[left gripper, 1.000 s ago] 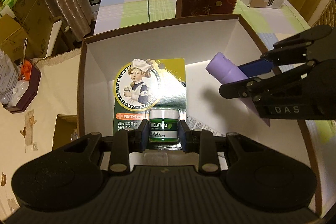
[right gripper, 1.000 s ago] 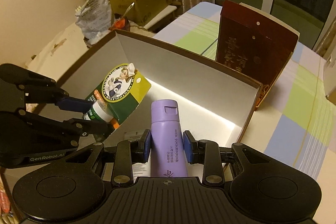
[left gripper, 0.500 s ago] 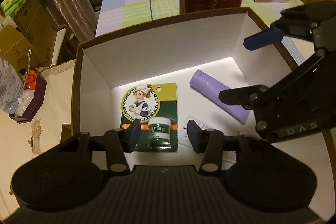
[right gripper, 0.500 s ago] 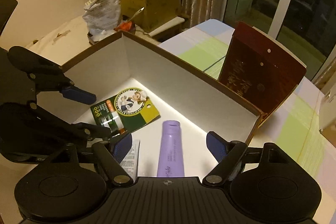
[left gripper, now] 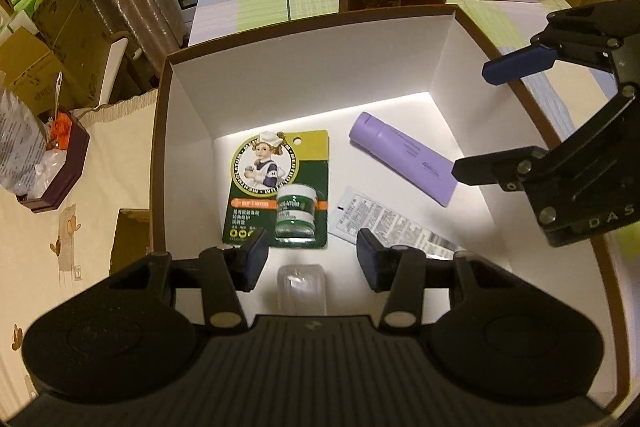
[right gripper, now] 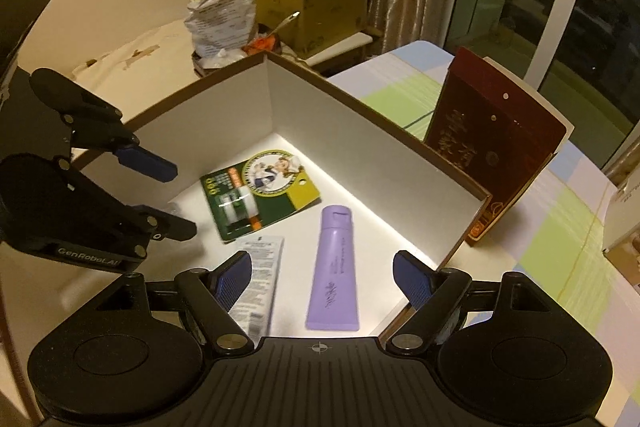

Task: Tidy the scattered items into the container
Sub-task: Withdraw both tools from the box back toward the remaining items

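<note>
Both of your claws are spread wide and empty above the white-lined, brown-edged cardboard box (left gripper: 312, 67): the left claw (left gripper: 308, 259) over its near edge, the right claw (right gripper: 322, 279) over the right side. That fits a release, since everything in sight lies flat on the box floor. The green and yellow carded balm jar pack (left gripper: 280, 183) sits toward the box's left wall, the lilac plastic squeeze tube (left gripper: 402, 157) lies slanted near the right wall, and the white printed sachet (left gripper: 384, 223) rests between them at the near edge. A small clear plastic piece (left gripper: 300, 287) lies just under your left claw. No loose items show on the checked-cloth worktop (right gripper: 552, 227) nearby.
</note>
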